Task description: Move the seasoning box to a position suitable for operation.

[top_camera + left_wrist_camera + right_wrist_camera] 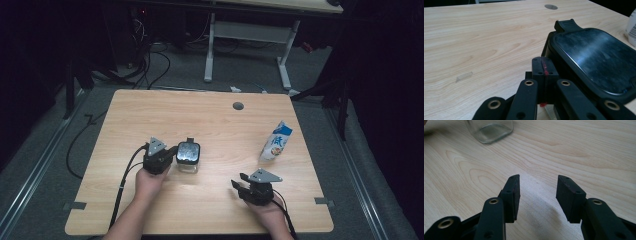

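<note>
while left tongs (167,156) pinch shut beside jar lid (188,152), right tongs (239,181) agape

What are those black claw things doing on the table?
A person is holding a gripper in each hand at a wooden table. The left gripper is pressed shut right beside the dark lid of a clear glass jar, perhaps pinching the lid's edge, though that part is hidden. The right gripper is open and holds nothing, low over the table near the person. A small white and blue carton stands off to the right, untouched.
</note>
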